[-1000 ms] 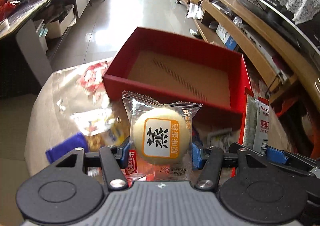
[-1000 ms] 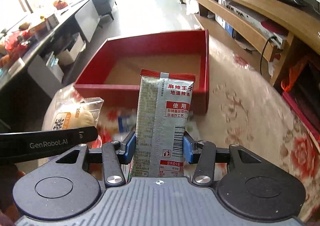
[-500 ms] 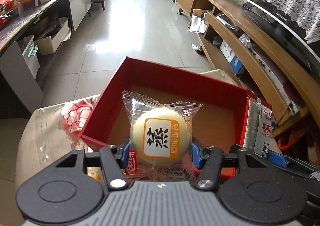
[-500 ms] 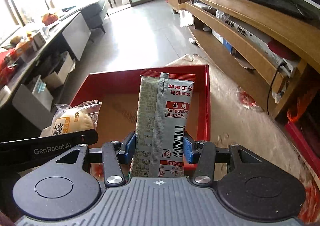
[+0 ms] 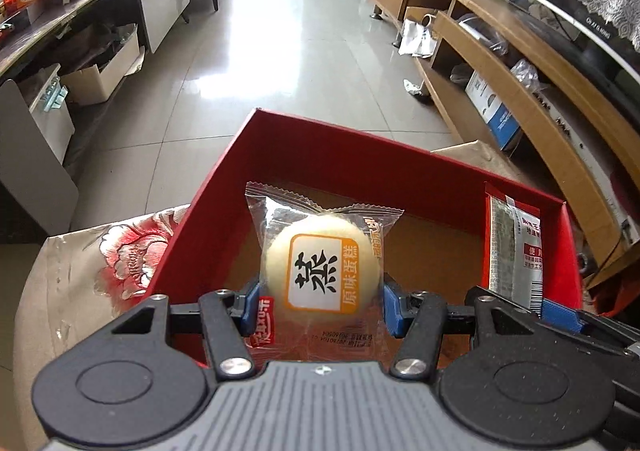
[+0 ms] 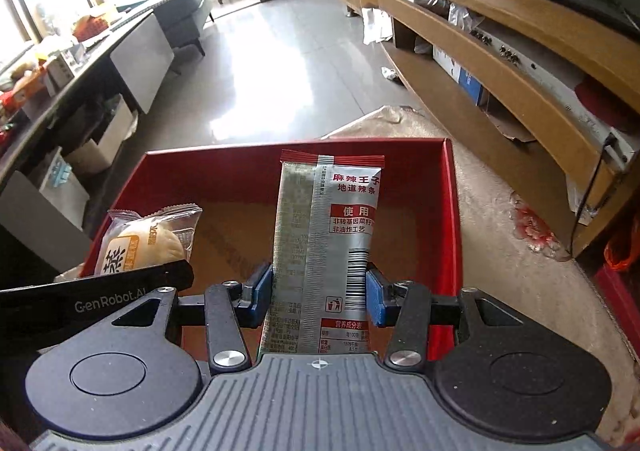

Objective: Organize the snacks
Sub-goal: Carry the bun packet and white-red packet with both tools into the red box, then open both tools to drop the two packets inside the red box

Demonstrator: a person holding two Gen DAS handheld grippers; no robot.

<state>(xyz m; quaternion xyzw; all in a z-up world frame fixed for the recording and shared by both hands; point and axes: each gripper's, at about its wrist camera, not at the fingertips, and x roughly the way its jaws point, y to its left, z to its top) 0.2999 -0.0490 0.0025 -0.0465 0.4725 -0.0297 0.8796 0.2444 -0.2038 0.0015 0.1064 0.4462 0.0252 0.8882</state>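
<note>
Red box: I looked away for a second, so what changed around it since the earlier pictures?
Both grippers carried their snacks forward from short of the red box to over its inside. Nothing was let go: the left gripper still clamps the cake, the right gripper the spicy strip packet. The box stayed empty.

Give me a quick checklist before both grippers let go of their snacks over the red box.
1. Left gripper clamps the cake packet: ok.
2. Right gripper clamps the silver snack packet: ok.
3. Both packets over the red box: ok.
4. Box floor bare beneath them: ok.
5. Grippers side by side, not touching: ok.
6. Packets low enough to drop gently: cannot tell.
</note>
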